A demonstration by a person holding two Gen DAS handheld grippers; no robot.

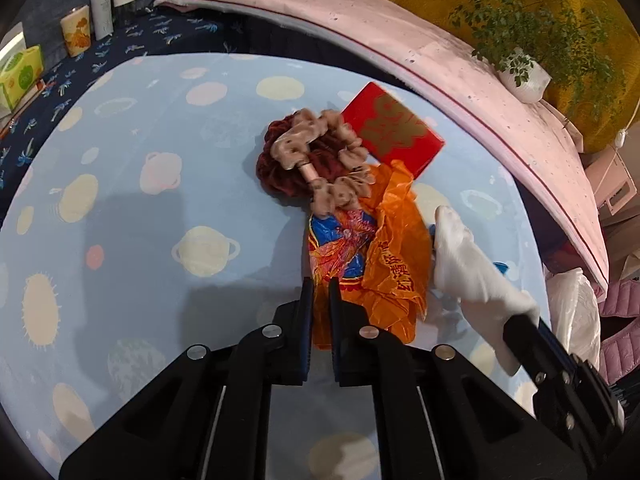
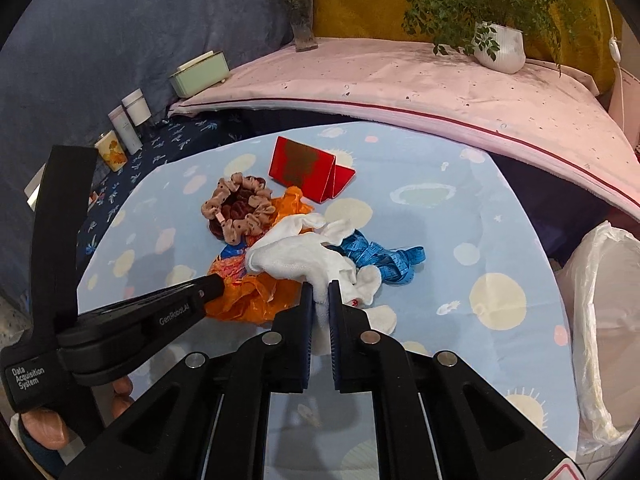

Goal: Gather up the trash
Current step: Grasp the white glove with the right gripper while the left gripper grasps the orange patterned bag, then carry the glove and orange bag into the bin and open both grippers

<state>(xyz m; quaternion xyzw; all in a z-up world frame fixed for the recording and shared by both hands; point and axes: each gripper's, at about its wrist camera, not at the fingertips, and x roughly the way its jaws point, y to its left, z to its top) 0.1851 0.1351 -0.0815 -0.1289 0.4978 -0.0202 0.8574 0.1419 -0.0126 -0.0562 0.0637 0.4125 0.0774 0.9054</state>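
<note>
On the blue planet-print tablecloth [image 2: 460,216] lies a heap of items. My left gripper [image 1: 321,286] is shut on a crumpled orange plastic bag [image 1: 384,264]; its tip [image 2: 214,284] shows at the same bag [image 2: 256,296] in the right wrist view. My right gripper [image 2: 321,292] is shut on a white fluffy cloth [image 2: 292,256], which drapes over its finger [image 1: 464,264] in the left wrist view. Beige and dark red scrunchies [image 2: 240,208] touch the bag's far side. A folded red card [image 2: 308,168] stands behind them. Blue measuring tape [image 2: 388,260] lies right of the cloth.
A white plastic bag [image 2: 600,320] hangs open off the table's right edge. Behind the table runs a pink covered ledge [image 2: 400,80] with a potted plant [image 2: 500,48], a vase and a green box [image 2: 200,74]. Cups and tubes [image 2: 124,124] stand at the back left.
</note>
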